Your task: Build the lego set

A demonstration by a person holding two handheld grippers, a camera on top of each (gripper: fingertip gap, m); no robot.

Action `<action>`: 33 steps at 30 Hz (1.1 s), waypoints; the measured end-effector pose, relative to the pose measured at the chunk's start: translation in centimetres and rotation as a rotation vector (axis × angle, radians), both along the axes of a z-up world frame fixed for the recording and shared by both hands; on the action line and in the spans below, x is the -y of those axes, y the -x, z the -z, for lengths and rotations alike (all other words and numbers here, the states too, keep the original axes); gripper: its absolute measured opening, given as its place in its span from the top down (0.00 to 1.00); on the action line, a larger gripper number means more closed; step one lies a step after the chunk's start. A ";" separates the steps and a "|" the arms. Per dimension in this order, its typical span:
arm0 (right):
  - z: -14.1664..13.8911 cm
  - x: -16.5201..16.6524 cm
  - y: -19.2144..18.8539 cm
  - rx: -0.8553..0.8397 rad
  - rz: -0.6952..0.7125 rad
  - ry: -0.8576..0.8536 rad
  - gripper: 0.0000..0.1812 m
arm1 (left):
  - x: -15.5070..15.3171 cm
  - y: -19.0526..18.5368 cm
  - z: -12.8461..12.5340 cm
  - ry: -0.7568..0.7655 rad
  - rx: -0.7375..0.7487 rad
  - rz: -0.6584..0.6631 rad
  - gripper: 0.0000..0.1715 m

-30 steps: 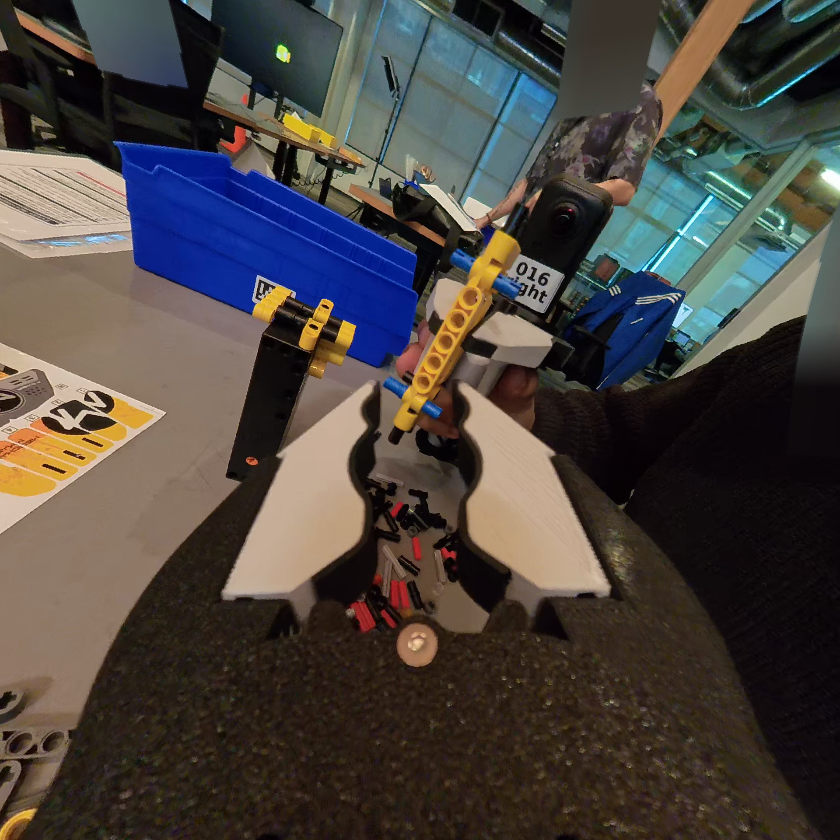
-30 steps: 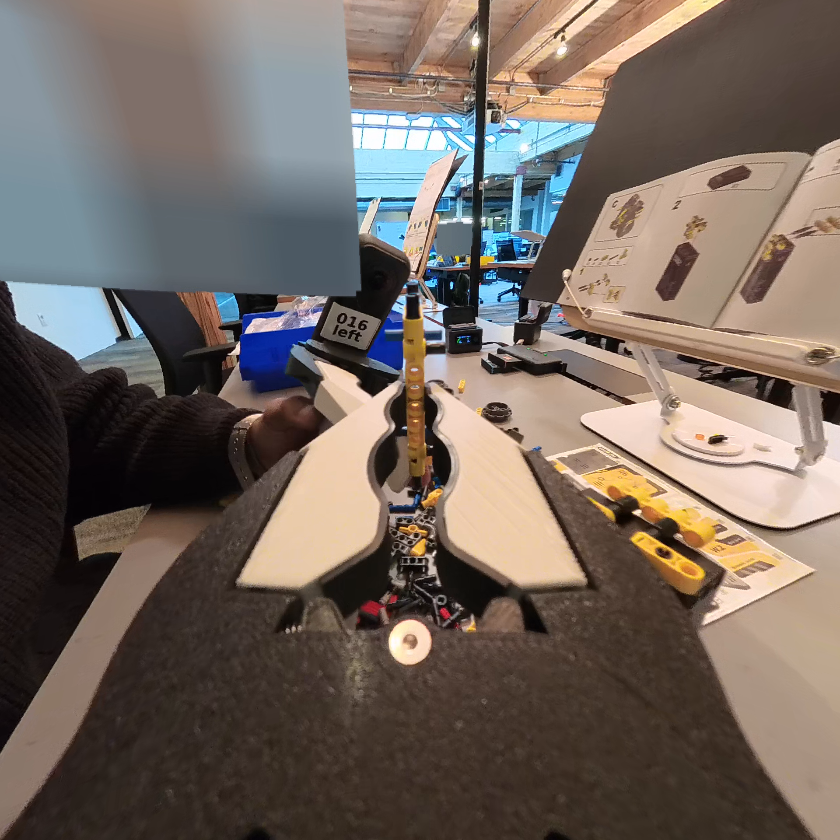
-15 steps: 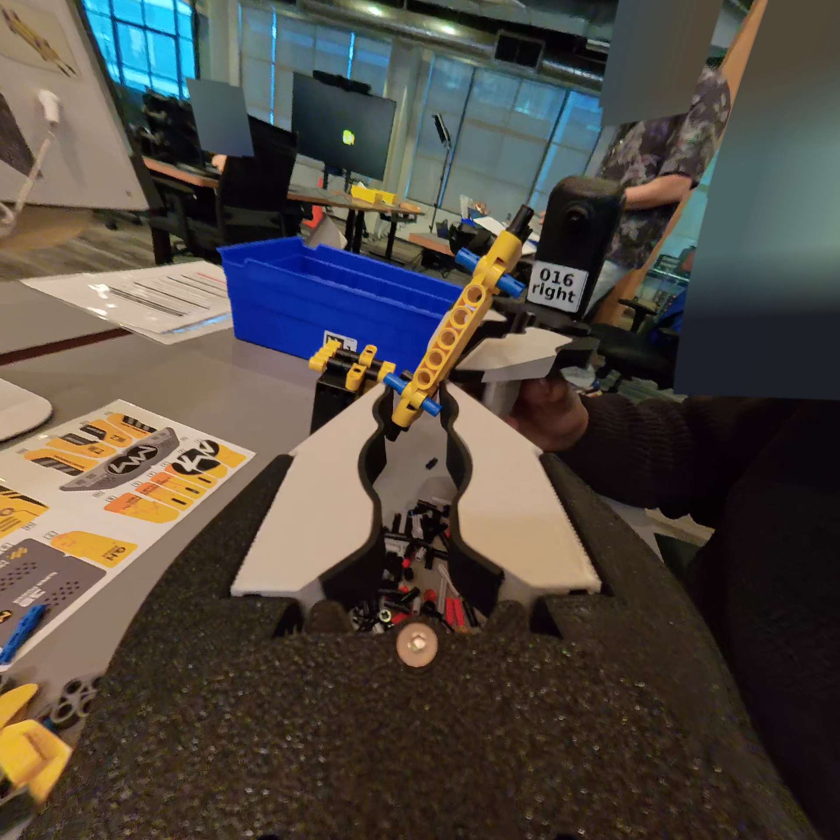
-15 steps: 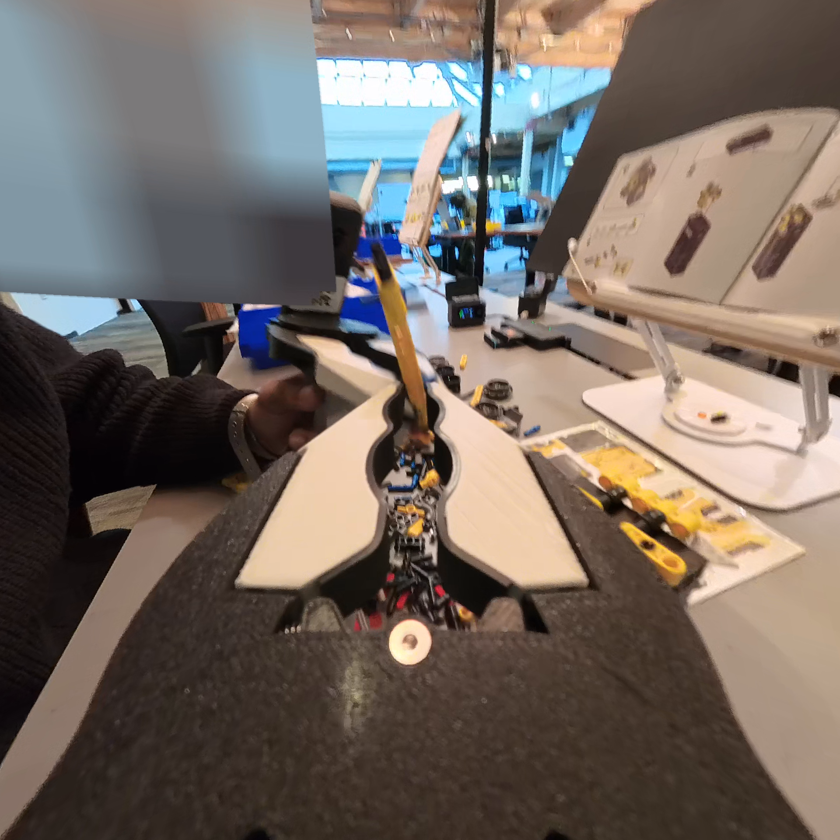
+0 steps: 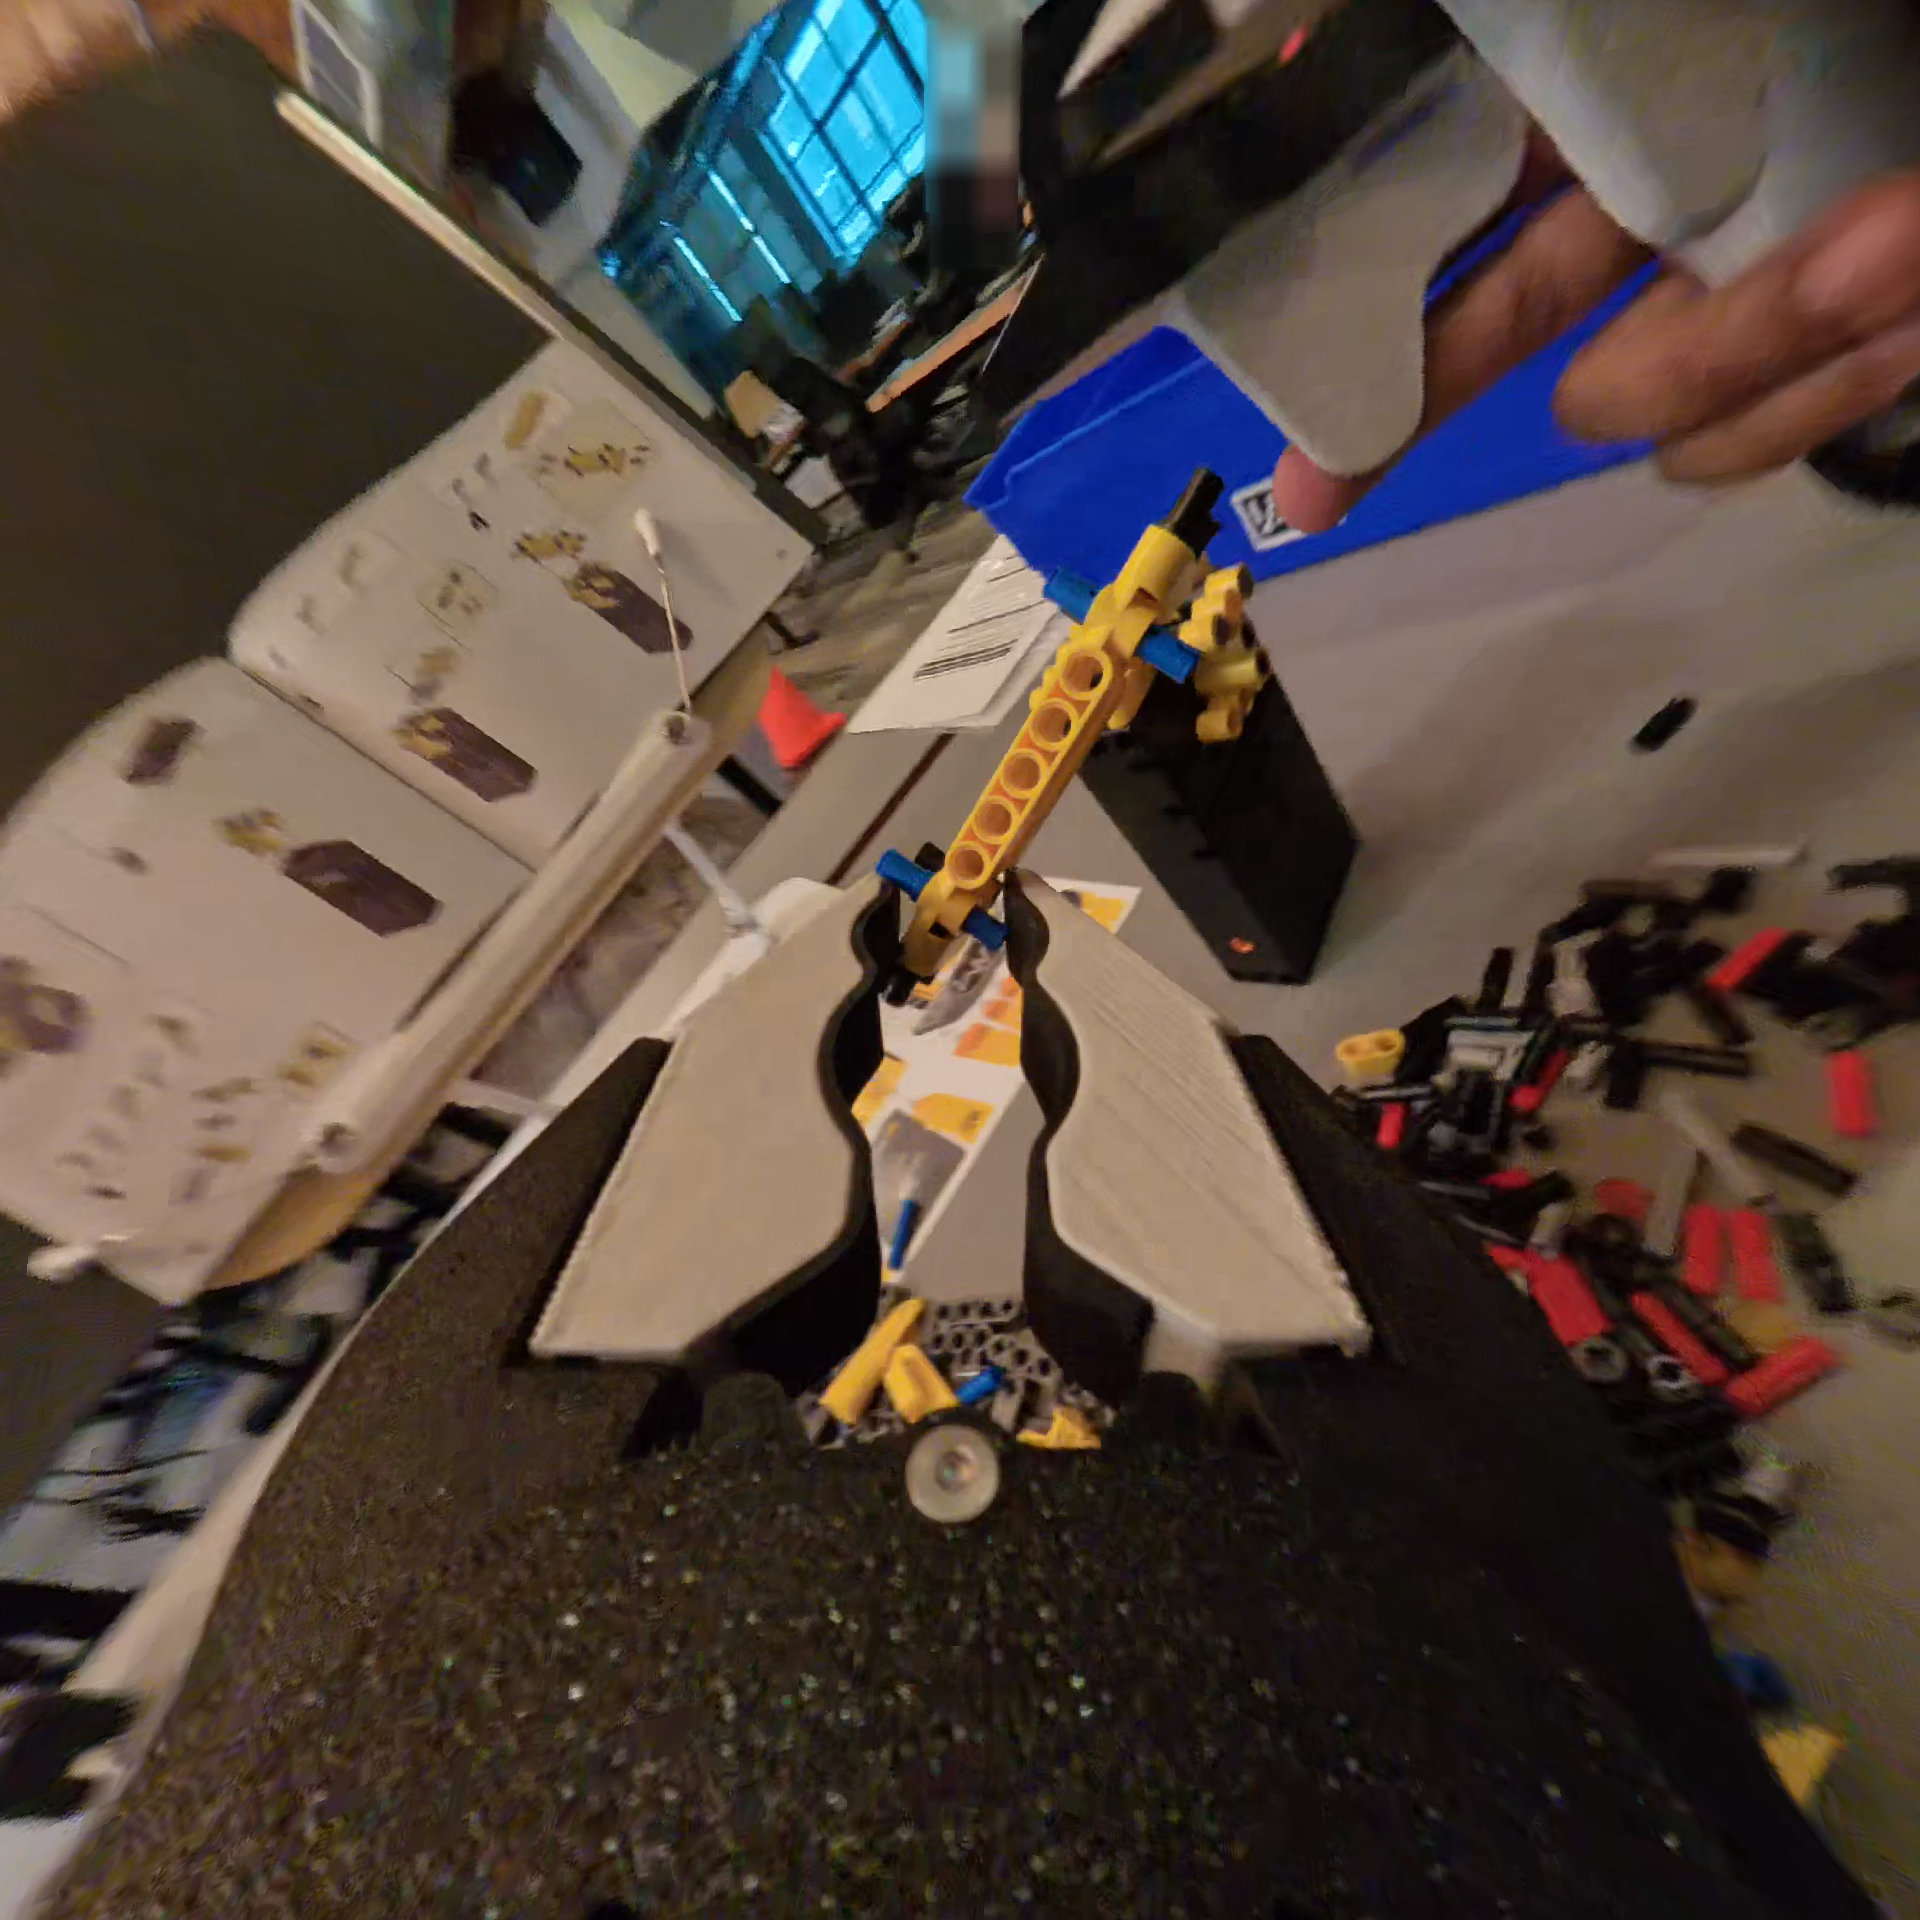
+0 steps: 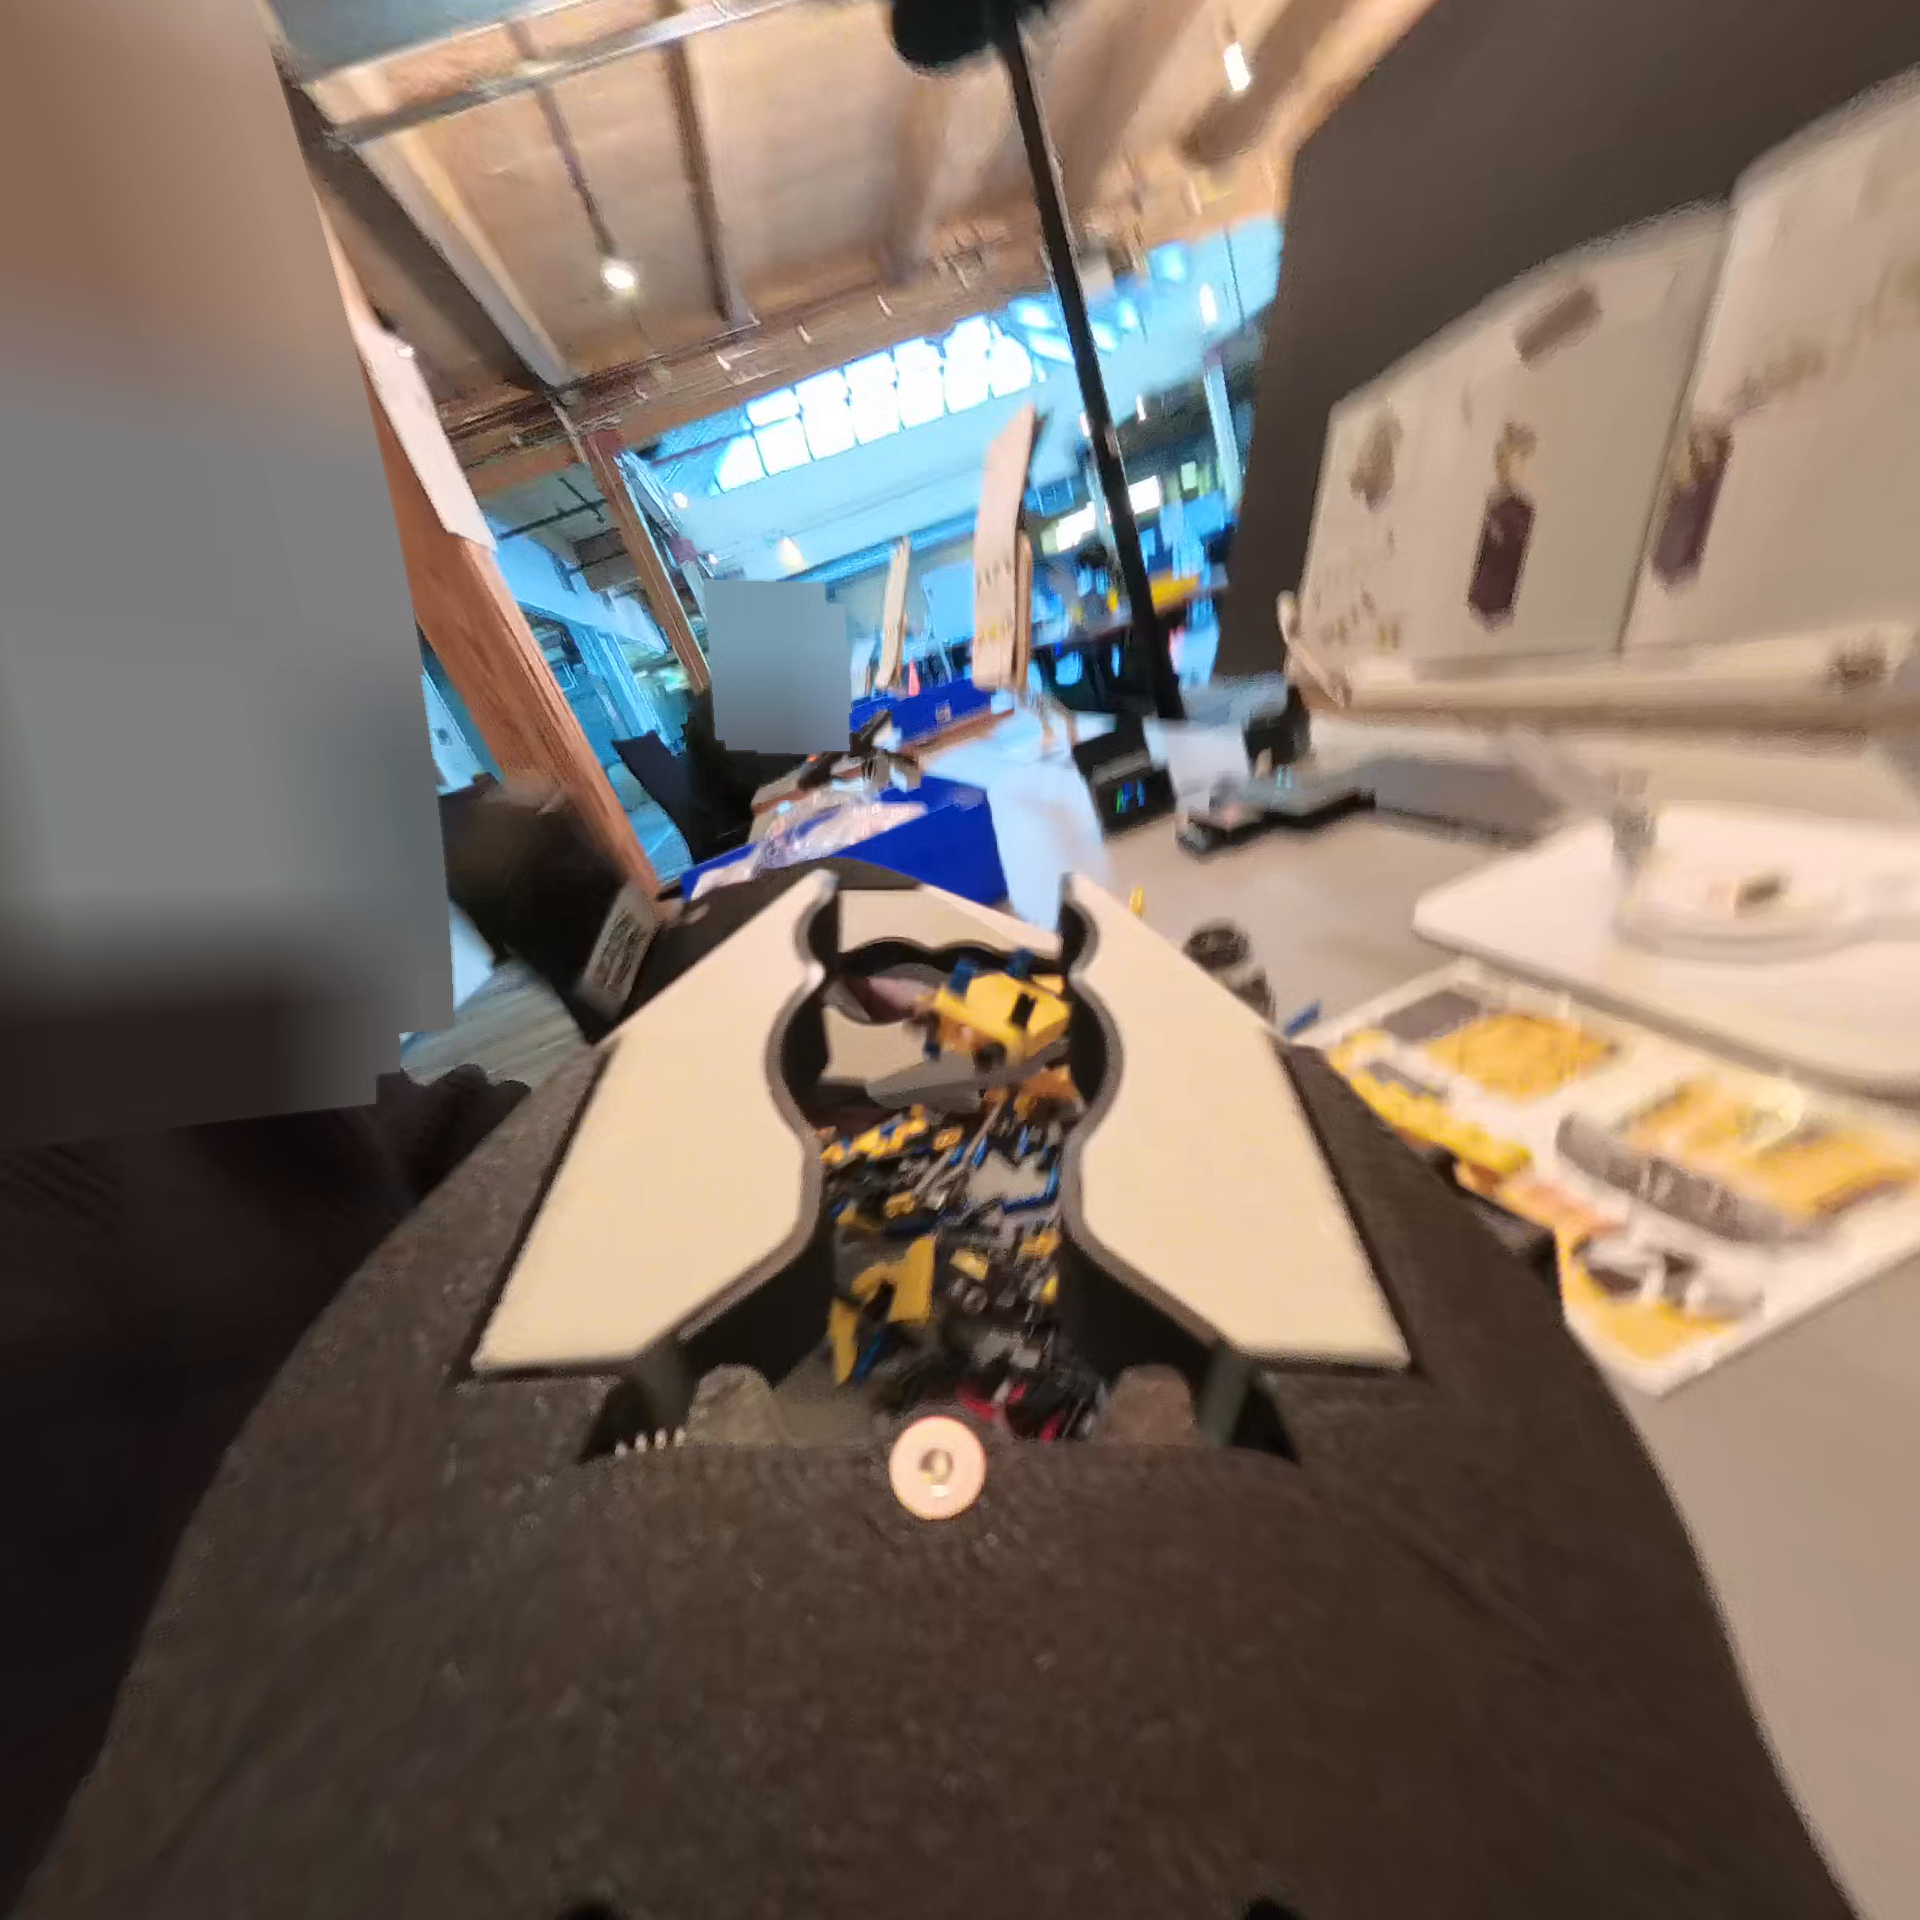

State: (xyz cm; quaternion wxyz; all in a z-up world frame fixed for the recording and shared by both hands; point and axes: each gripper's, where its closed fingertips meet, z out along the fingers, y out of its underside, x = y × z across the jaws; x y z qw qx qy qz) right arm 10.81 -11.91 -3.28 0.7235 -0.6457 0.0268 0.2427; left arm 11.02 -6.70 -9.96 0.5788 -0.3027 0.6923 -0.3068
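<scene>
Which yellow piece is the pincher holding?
The long yellow beam with holes, pinched at its bottom end by the left gripper. The other yellow pieces lie loose on the table below.

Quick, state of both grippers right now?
Left gripper: shut on the yellow beam, pinched at its lower end.
Right gripper: open, holding nothing; loose bricks lie beyond its fingers.

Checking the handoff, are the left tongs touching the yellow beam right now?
Touching. The left wrist view shows the left tongs shut on the lower end of the yellow beam, fingertips pressed against both its sides.
</scene>
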 end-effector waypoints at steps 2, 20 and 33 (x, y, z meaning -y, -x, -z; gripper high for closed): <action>1.5 -0.5 -0.1 0.009 0.003 0.108 0.72 | 0.3 0.0 0.2 -0.087 0.008 -0.028 0.89; 6.8 -0.4 2.1 0.231 -0.130 0.415 0.86 | 4.1 1.6 0.3 0.200 -0.063 0.225 0.77; 5.4 2.9 6.7 0.603 -0.367 0.237 0.86 | 8.4 7.7 -2.0 0.848 -0.409 0.917 0.79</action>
